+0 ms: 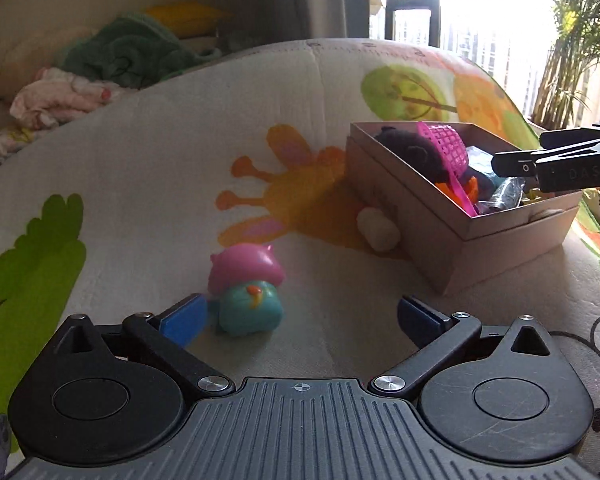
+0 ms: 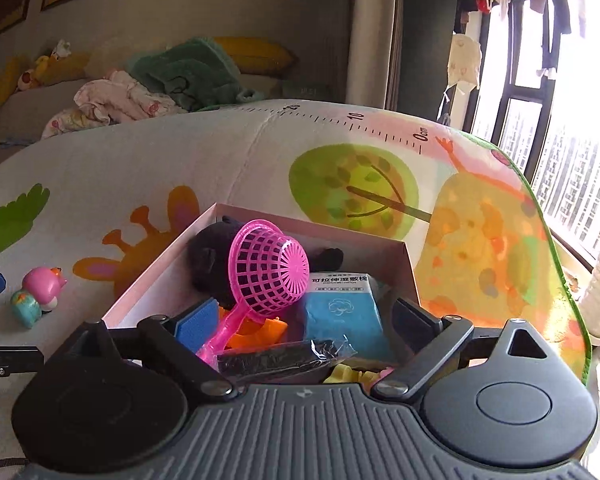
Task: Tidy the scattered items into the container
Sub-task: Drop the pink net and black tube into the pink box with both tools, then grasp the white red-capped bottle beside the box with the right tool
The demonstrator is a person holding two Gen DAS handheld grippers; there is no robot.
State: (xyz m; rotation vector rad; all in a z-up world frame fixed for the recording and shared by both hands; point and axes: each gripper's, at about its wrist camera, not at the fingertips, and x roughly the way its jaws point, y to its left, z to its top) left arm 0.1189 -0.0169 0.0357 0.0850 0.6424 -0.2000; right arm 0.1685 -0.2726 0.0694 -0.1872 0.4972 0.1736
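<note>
Cardboard box [image 1: 452, 236], open-topped, sits on the printed play mat [image 1: 148, 168] and serves as the container. I find it already well filled: a pink mesh scoop [image 2: 266, 270] lies tilted across a black plush toy [image 2: 212, 260], with a blue packet [image 2: 342, 314], orange pieces and a dark wrapped item [image 2: 276, 356] beneath and beside them.

Two items remain outside. A pink-and-teal toy figure [image 1: 246, 294] stands on the mat well apart from the box. A small white roll [image 1: 378, 230] lies against the box's near wall.

My left gripper [image 1: 300, 318] has its jaws spread wide with nothing between the pads. The left blue pad [image 1: 184, 316] sits just beside the toy figure, which lies off-centre in the gap. I judge this the approach for a pick; the wide opening suits the figure's bulky head, but the gripper needs centring before closing or the figure may be nudged aside.

My right gripper [image 2: 304, 328] hangs over the box's near end, jaws open and empty, the contents lying below. In my judgement, it is placed there because a drop belongs there. The task is mostly done.
</note>
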